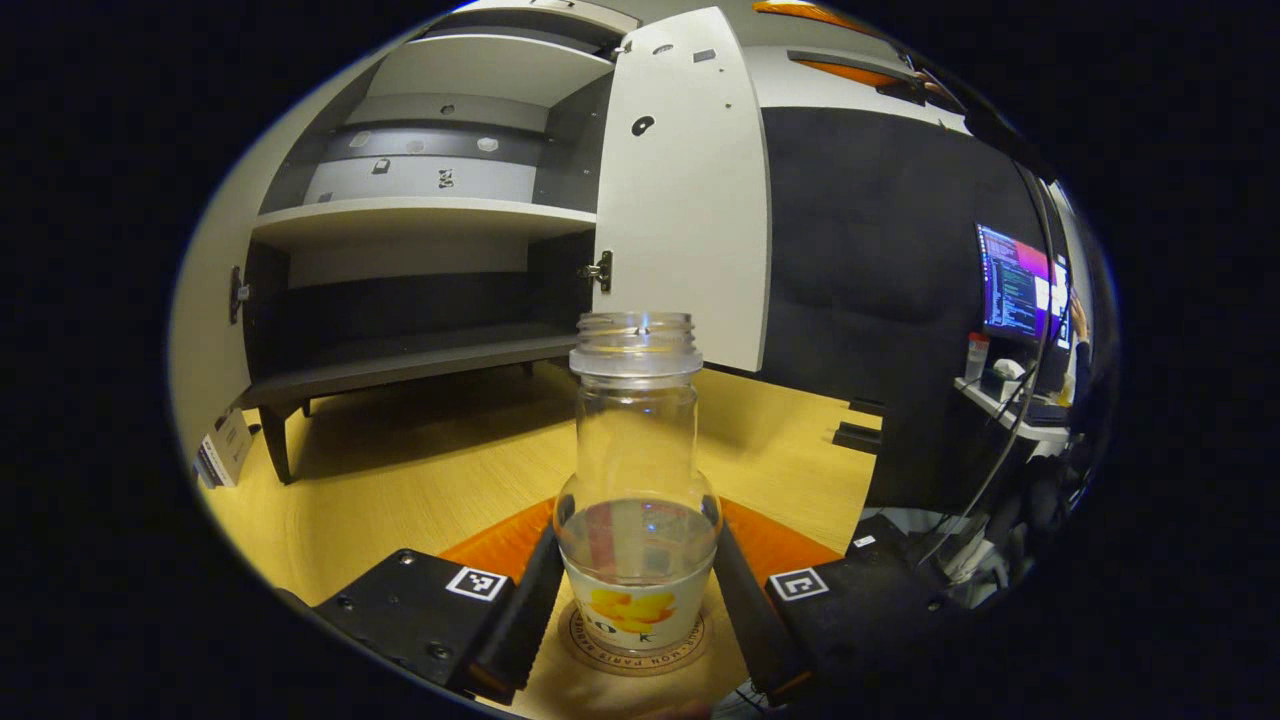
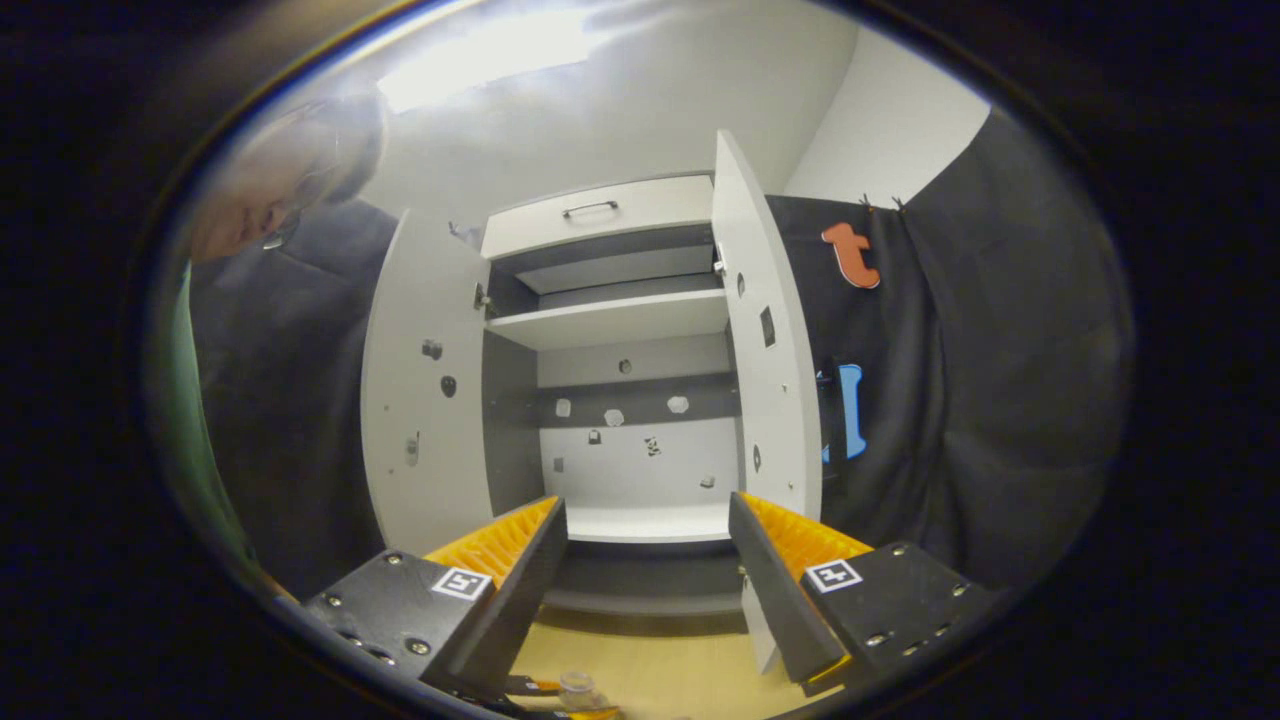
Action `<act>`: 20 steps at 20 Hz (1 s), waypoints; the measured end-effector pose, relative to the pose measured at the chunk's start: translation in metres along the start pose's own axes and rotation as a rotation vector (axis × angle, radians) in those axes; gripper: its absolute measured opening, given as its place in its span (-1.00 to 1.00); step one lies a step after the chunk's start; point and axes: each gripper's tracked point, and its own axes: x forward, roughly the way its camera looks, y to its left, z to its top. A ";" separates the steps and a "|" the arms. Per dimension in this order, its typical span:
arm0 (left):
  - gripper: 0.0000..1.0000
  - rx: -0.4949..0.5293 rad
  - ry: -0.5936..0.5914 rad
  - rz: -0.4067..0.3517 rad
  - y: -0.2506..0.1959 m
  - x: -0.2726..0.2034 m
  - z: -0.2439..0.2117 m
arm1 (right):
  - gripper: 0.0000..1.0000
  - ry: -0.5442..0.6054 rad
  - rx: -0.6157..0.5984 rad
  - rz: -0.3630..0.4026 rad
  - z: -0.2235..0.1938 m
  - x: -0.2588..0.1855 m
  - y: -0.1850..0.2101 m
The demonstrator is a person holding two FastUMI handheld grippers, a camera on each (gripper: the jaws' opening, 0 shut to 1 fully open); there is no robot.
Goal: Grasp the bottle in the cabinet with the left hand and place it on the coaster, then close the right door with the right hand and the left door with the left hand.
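In the left gripper view, the cabinet point(image 1: 420, 300) stood at the left on dark legs, its shelves bare, with its right door point(image 1: 690, 190) swung wide open beside it. Lower down, the left gripper point(image 1: 637, 610) had its 2 fingers against the 2 sides of the bottle point(image 1: 637, 480), pinching its lower body. The clear, capless bottle stood upright on the round coaster point(image 1: 637, 650), which lay on the wooden table point(image 1: 400, 480). A lit monitor point(image 1: 1020, 285) showed at the far right.

In the right gripper view, the left door point(image 2: 425, 400) and the right door point(image 2: 765, 340) both stood open around the cabinet. The right gripper point(image 2: 648, 590) hung before it, fingers spread apart with nothing between them.
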 end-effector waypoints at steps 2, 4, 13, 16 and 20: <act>0.61 0.006 -0.003 -0.001 0.000 -0.002 -0.003 | 0.97 0.007 -0.007 -0.002 -0.007 0.004 0.003; 0.63 0.035 0.010 -0.010 -0.002 -0.003 -0.004 | 0.97 0.034 0.001 -0.019 -0.018 0.005 0.001; 0.81 -0.015 0.065 0.078 0.013 -0.012 0.014 | 0.97 0.052 0.006 -0.071 -0.016 -0.054 -0.024; 0.80 -0.047 0.054 0.177 0.020 -0.018 0.042 | 0.97 0.088 -0.003 -0.118 -0.021 -0.090 -0.051; 0.82 -0.061 0.059 0.211 0.006 -0.029 0.080 | 0.97 0.099 0.048 -0.141 -0.017 -0.128 -0.072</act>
